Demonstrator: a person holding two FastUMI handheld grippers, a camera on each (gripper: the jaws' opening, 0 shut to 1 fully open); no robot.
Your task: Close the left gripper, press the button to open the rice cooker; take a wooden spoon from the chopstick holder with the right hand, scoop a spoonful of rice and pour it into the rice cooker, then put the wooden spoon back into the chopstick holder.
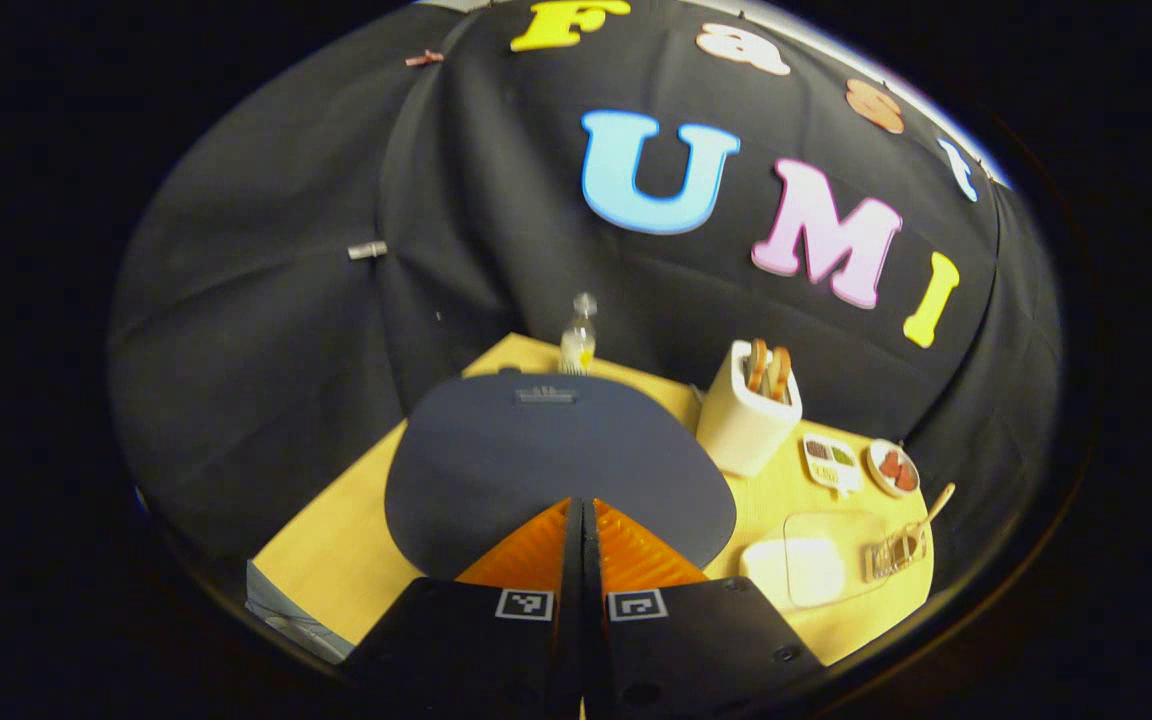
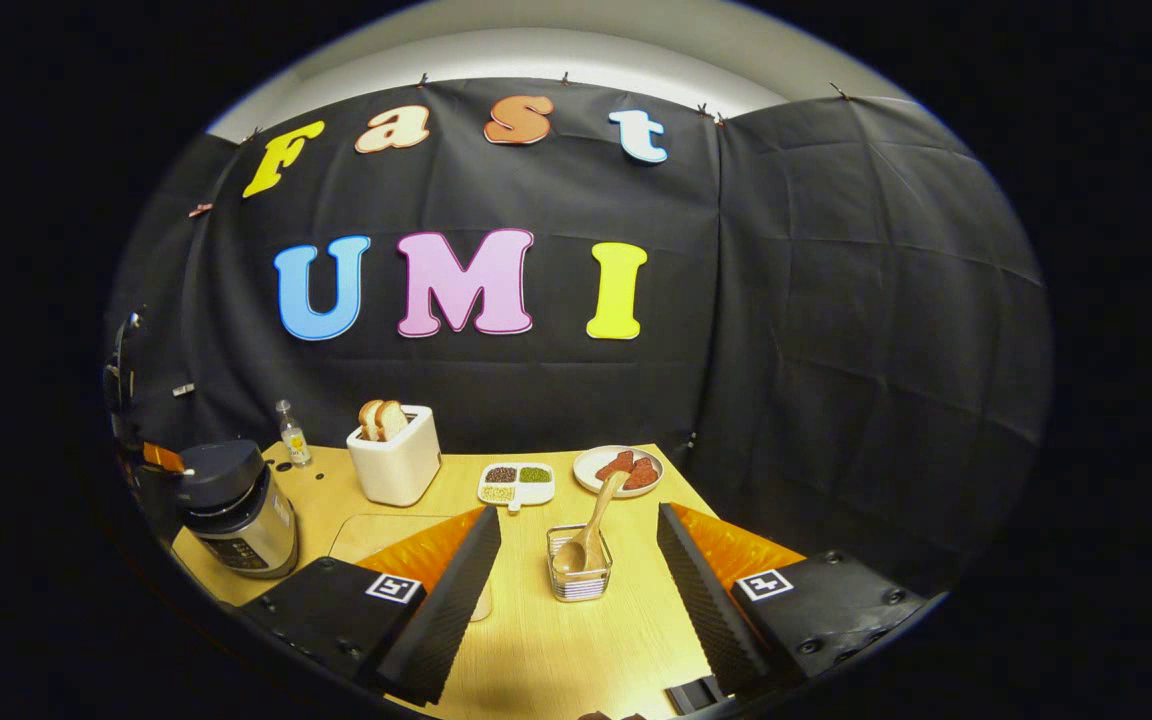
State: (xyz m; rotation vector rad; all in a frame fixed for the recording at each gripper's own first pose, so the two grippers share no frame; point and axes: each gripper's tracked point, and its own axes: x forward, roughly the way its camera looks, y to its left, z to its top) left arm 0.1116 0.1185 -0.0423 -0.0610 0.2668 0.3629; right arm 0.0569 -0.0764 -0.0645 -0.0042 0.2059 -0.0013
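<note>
Upright-ish, wooden spoon (image 2: pixel 591 525) leans bowl-down in chopstick holder (image 2: pixel 579 580), handle up-right.

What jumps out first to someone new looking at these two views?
In the left gripper view, the rice cooker's dark lid looms right under the left gripper, whose fingers are shut together. In the right gripper view, the right gripper stands open, framing the wire holder with the wooden spoon leaning out of it. Behind sit a white toaster with bread and a plate at the table's far edge.
</note>
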